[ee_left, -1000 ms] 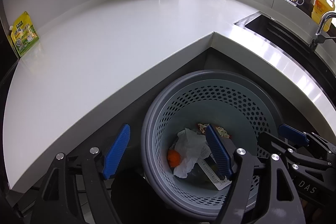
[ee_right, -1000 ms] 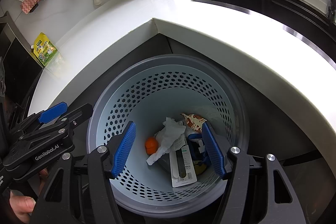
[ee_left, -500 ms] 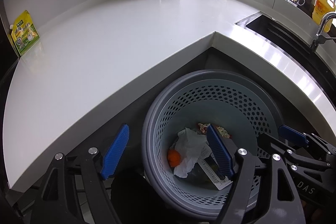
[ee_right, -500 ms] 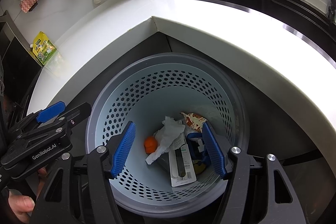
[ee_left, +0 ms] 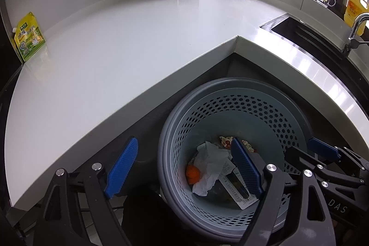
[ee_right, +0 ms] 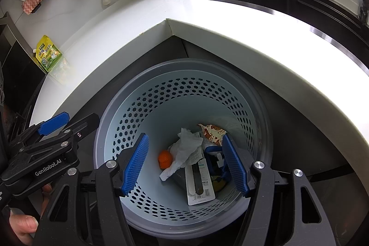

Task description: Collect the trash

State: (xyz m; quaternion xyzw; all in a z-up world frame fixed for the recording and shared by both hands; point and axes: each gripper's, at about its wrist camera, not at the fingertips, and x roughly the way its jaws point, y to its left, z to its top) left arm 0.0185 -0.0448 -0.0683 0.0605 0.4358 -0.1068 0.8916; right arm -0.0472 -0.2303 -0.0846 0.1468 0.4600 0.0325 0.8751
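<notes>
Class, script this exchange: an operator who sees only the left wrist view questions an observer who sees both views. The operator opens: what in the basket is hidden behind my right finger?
Observer: A blue packet lies there in the basket, beside the white barcode card.
Operator: Is the right gripper holding anything?
Observer: No. The right gripper is open over the basket, its fingers wide apart with nothing between them.
Operator: What holds the left gripper?
Observer: A bare hand grips the rear of the left gripper.
</notes>
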